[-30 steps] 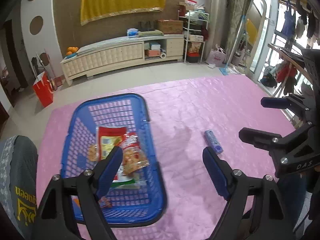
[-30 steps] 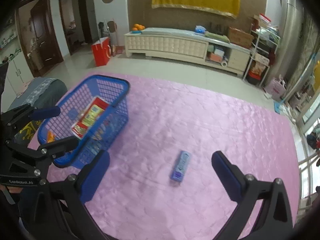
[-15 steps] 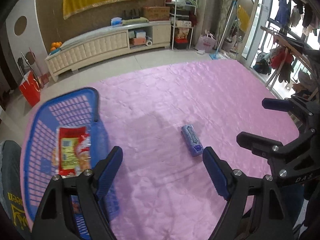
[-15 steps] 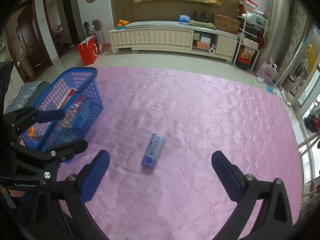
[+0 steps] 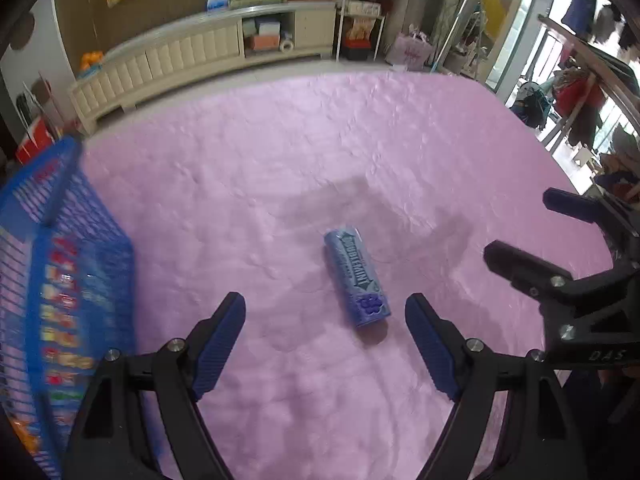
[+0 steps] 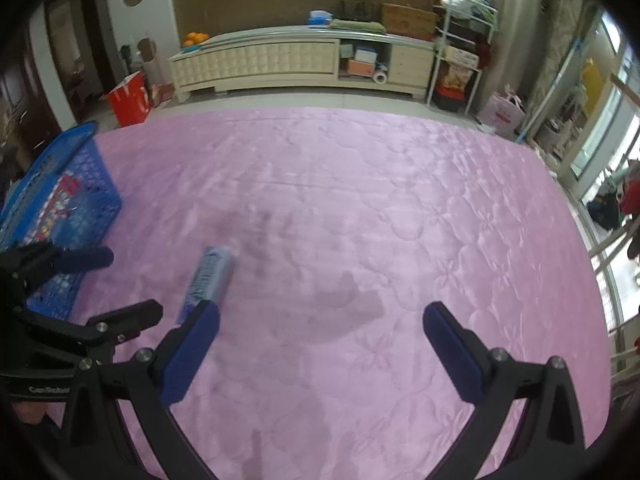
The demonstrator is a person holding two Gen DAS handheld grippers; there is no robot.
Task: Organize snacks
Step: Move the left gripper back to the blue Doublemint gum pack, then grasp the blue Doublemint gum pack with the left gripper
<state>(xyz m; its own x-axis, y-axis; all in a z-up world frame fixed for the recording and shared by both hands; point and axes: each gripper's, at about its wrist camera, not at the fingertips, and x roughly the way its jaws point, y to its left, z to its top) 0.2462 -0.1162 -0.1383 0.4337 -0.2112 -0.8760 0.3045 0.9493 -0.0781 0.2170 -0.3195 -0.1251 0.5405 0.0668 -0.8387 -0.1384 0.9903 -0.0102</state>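
Note:
A blue pack of chewing gum (image 5: 357, 279) lies flat on the pink quilted cloth (image 5: 280, 160). My left gripper (image 5: 325, 314) is open and empty, with the pack just ahead of it, nearer the right finger. My right gripper (image 6: 320, 320) is open and empty; the pack (image 6: 210, 276) lies ahead of its left fingertip (image 6: 200, 320). A blue plastic basket (image 5: 56, 280) with snack packets inside stands at the far left, blurred; it also shows in the right wrist view (image 6: 52, 200). The left gripper (image 6: 80, 292) shows at the lower left of the right wrist view.
The pink cloth ends at a tiled floor beyond. A long cream cabinet (image 6: 280, 64) stands against the far wall, a red bag (image 6: 130, 100) left of it and shelves (image 6: 460, 60) at its right. A clothes rack (image 5: 580, 80) stands at the right.
Both grippers have swung right, away from the basket. The gum pack now lies between the left gripper's fingers and close; the basket slid to the left edge of both views.

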